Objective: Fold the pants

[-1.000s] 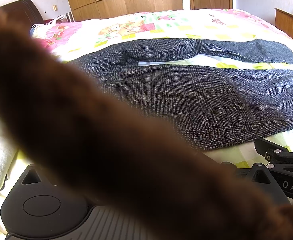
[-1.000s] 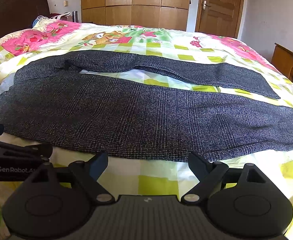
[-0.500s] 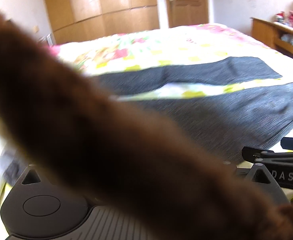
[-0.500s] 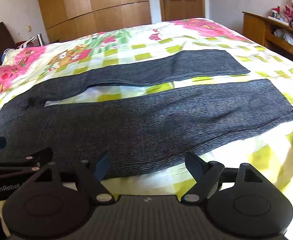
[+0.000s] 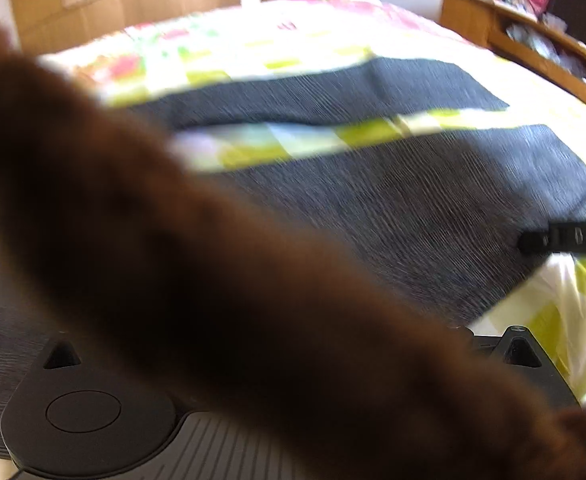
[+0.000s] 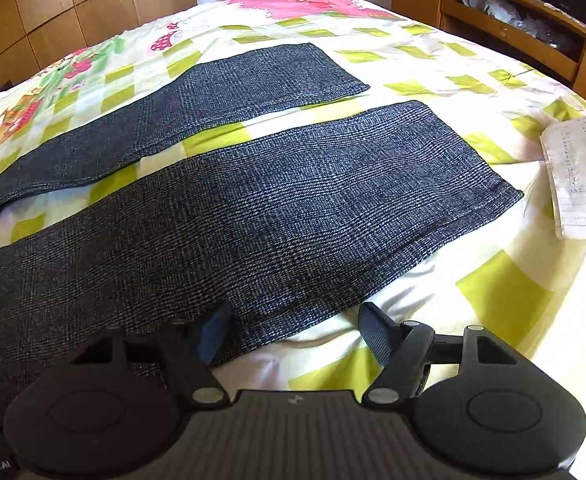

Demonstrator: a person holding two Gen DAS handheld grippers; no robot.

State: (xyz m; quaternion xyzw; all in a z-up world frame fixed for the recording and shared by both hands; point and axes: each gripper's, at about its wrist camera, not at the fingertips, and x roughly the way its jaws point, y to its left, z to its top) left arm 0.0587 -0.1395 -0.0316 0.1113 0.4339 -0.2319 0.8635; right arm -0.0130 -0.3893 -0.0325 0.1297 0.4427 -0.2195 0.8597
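Observation:
Dark grey checked pants (image 6: 293,208) lie flat on the bed, the two legs apart and their hems to the right. My right gripper (image 6: 297,330) hovers at the near edge of the closer leg. Its jaws are closing, with that edge of cloth between the fingers and neither pad pressing on it. In the left wrist view the pants (image 5: 413,200) show blurred, and a brown fuzzy sleeve (image 5: 213,280) covers the left gripper's fingers. The right gripper's black body (image 5: 565,238) pokes in at that view's right edge.
The bedspread (image 6: 493,280) is checked green and white with pink cartoon prints. A written sheet of paper (image 6: 577,176) lies near the bed's right edge. A wooden shelf unit (image 6: 513,28) stands at the right, with wardrobe doors (image 6: 73,0) behind the bed.
Both views have swung right along the pants, from the waist end towards the leg hems. The right gripper's fingers stand closer together than before. The paper has come into view.

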